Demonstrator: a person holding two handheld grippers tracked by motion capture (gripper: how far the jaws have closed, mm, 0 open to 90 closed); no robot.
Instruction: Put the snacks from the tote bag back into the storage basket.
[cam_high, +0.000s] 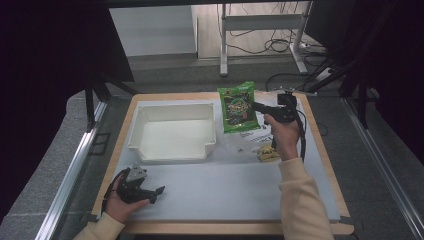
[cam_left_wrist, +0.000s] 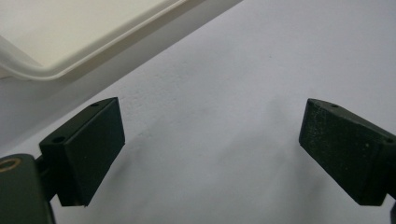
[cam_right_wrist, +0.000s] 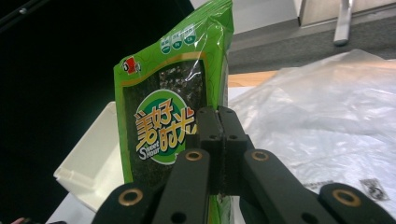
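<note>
A green snack packet (cam_high: 239, 106) with a dark window and a round printed label is lifted above the table, just right of the white tray (cam_high: 175, 105). My right gripper (cam_high: 257, 106) is shut on its right edge. In the right gripper view the packet (cam_right_wrist: 168, 107) stands upright with the two black jaws of the right gripper (cam_right_wrist: 219, 116) pressed together on its edge. My left gripper (cam_high: 156, 195) rests near the table's front left, jaws wide apart. In the left gripper view nothing lies between the jaws of this gripper (cam_left_wrist: 210, 135), just the pale table top.
The white tray (cam_left_wrist: 70, 70) is an empty, shallow bin on the table's left half. A clear plastic bag (cam_right_wrist: 327, 121) lies crumpled under the right hand, with a small yellow item (cam_high: 268, 152) beside it. Beyond the table are a dark floor, desk legs and cables.
</note>
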